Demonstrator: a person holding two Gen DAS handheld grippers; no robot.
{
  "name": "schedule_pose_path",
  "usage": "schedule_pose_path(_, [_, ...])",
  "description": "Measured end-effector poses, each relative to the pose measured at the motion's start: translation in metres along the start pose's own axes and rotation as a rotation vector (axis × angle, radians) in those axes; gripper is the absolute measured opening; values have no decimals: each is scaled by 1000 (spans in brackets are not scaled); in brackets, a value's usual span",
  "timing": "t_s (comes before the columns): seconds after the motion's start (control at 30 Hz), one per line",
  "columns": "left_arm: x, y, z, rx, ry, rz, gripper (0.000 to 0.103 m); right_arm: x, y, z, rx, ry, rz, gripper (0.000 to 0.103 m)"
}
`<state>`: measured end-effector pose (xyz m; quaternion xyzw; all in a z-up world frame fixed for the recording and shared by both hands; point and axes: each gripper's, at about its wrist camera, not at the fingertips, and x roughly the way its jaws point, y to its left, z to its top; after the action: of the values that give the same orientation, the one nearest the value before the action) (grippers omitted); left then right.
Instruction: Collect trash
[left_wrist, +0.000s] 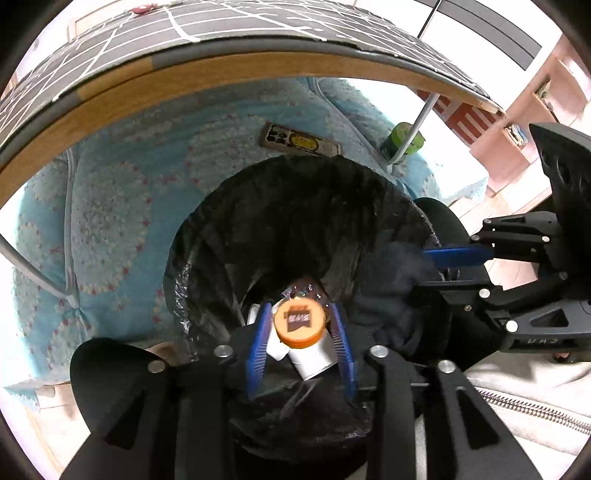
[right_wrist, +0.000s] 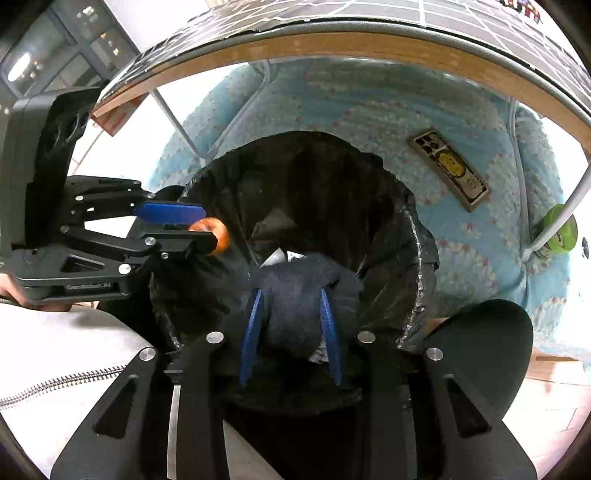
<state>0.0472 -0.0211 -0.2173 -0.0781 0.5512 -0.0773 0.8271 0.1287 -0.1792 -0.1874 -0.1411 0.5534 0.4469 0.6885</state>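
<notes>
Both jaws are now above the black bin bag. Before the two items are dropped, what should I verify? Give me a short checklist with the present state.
1. White bottle with orange cap over the opening of the black plastic bin bag: ok.
2. Left gripper released the bottle: cannot tell.
3. Dark blue knitted cloth over the opening: ok.
4. Right gripper released the cloth: not ok, the jaws touch it on both sides.
5. Bag rim open, not folded in: ok.

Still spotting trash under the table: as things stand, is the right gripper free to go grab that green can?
Probably not yet. The right gripper has a dark cloth between its fingers over the bin, and a table leg crosses the green can.
</notes>
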Motion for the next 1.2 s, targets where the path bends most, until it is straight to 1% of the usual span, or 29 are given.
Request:
schedule_pose_path(0.03, [-1, 0, 0, -4, -5, -2, 50, -1, 0, 0, 4, -7, 1, 35])
schedule_pose_path(0.07, [-2, 0, 0, -6, -9, -3, 54, -2, -1, 0, 8, -12, 1, 37])
schedule_pose_path(0.1, [-3, 0, 1, -7, -12, -3, 54, -4, -1, 1, 11, -21, -1, 39])
schedule_pose_path(0.4, [-12, -3, 4, -5, -31, 3, 54, -15, -3, 5, 9, -50, -12, 39])
schedule_pose_path(0.9, [-57, 1, 18, 11, -134, 18, 54, -44, 0, 24, -22, -119, -15, 39])
schedule_pose_path(1.03, [-72, 2, 24, 9, -163, -37, 54, -54, 2, 31, -36, -140, -19, 39])
schedule_pose_path(1.2, [-89, 4, 32, 28, -199, -17, 54, -64, 6, 41, -58, -167, -22, 39])
